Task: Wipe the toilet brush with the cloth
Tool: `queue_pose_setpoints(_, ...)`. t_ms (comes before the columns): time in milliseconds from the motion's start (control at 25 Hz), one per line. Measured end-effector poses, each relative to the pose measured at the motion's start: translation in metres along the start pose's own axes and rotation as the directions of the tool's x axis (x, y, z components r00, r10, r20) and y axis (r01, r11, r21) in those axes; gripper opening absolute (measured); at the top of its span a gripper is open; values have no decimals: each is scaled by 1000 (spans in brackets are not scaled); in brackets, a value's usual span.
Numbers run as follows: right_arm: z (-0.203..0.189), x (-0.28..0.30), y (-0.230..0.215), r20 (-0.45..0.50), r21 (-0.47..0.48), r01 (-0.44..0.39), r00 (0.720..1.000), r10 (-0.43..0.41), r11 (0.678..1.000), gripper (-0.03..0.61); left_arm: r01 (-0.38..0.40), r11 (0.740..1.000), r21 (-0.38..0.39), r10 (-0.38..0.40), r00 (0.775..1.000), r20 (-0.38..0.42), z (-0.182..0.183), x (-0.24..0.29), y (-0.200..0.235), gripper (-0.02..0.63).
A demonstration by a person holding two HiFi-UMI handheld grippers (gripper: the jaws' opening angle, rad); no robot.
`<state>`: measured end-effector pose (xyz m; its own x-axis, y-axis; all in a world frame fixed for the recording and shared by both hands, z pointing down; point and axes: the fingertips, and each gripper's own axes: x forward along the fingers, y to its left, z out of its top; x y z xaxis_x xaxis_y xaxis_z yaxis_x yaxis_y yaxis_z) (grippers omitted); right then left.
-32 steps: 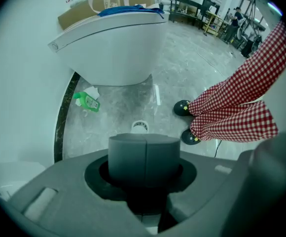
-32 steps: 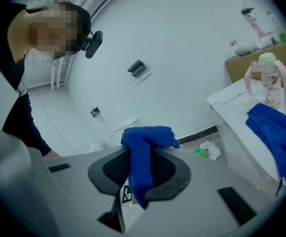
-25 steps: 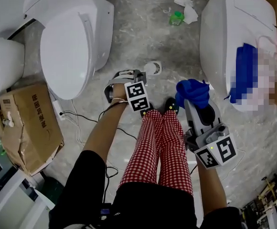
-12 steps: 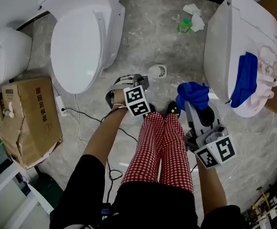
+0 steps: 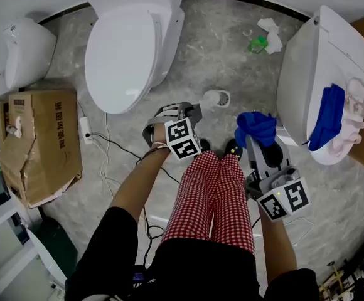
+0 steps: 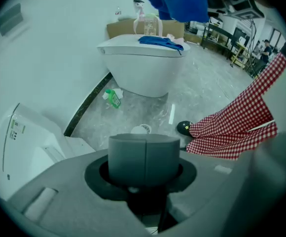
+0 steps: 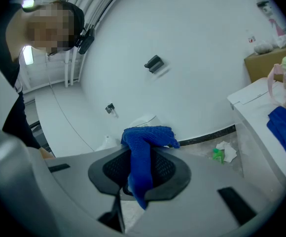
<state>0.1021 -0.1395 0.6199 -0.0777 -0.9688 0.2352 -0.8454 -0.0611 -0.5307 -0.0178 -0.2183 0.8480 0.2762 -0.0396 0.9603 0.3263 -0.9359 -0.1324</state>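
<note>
My left gripper (image 5: 183, 113) points down at the floor in front of the red-checked legs. It is shut on a grey cylindrical handle (image 6: 144, 154), which stands upright between the jaws in the left gripper view. The brush head is hidden. A small white cup-shaped holder (image 5: 216, 98) sits on the floor just beyond it and also shows as the white holder (image 6: 141, 129). My right gripper (image 5: 253, 142) is shut on a bunched blue cloth (image 5: 256, 127). In the right gripper view the blue cloth (image 7: 144, 149) hangs down between the black pads. The two grippers are apart.
A white toilet (image 5: 128, 49) with its lid down stands ahead on the left. On the right, another toilet (image 5: 310, 61) carries a second blue cloth (image 5: 327, 118) and pink items. Around them are a cardboard box (image 5: 34, 143), floor cables (image 5: 107, 152) and a green bottle (image 5: 257, 44) beside crumpled tissue.
The head view has swung, so both toilets and the box slid right and down in the picture. The left gripper looks slightly higher with the handle. Both grips are unchanged.
</note>
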Motion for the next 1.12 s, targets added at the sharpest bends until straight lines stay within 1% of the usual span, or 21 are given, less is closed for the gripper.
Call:
queue_pose_setpoints(280, -2, 2, 19, -9, -14, -22, 1000, 22, 1000, 80, -27, 999, -36, 28, 999, 25, -11, -22, -2, 153)
queue_pose_setpoints(400, 1, 1, 23, -12, -20, -26, 1000, 26, 999, 80, -26, 998, -55, 28, 998, 47, -8, -36, -5, 153)
queue_pose_setpoints(600, 5, 0, 29, -4, -24, -36, 999, 36, 999, 80, -66, 994, -85, 72, 995, 66, -4, -53, -2, 153)
queue_pose_setpoints(840, 7, -2, 32, -2, -29, -46, 999, 45, 999, 80, -74, 992, -100, 84, 991, 104, 3, -70, -3, 153)
queue_pose_setpoints(1120, 18, -7, 28, 12, -31, -34, 999, 34, 999, 80, -84, 985, -153, 108, 982, 154, 16, -93, 2, 153)
